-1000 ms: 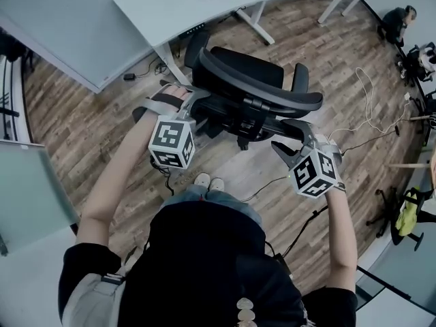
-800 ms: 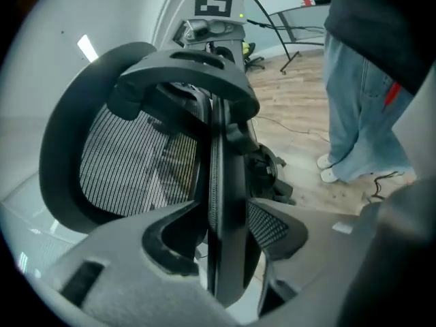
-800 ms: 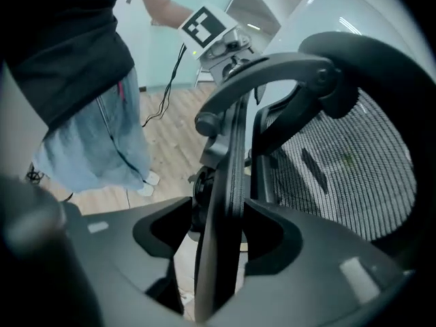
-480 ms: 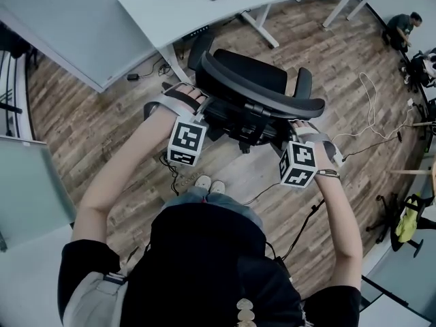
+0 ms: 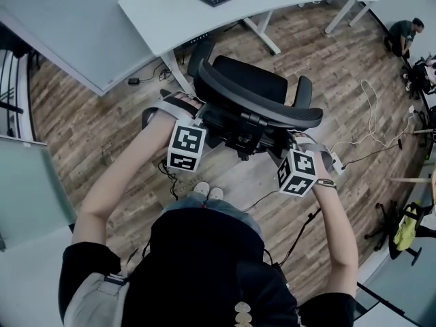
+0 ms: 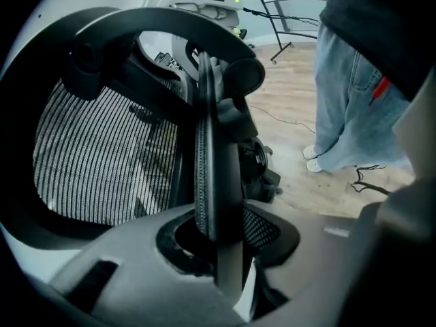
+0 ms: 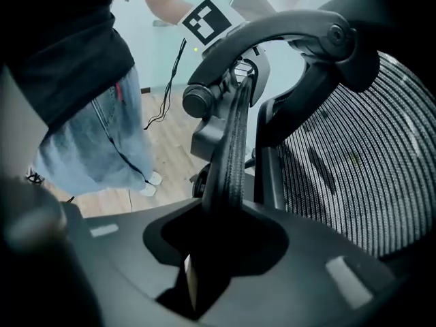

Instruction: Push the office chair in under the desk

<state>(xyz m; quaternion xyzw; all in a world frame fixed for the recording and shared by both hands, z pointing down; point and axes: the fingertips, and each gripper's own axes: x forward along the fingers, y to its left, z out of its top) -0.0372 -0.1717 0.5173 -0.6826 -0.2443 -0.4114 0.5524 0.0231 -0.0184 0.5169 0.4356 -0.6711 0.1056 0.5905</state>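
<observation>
Both sets of jaws have just been closing: the left gripper [image 6: 219, 247] and right gripper [image 7: 216, 245] each appear to pinch 1 side edge of the office chair [image 5: 252, 80], which stands mid-frame, short of the desk [image 5: 180, 12] at upper centre. It looks ready for pushing.

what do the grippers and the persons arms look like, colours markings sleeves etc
The left gripper and right gripper are grey, with broad moulded jaws. Each carries a white cube printed with black square markers. Grey straps wrap the hands. The person wears a black short-sleeved top, and a thin band sits on the right wrist.
</observation>
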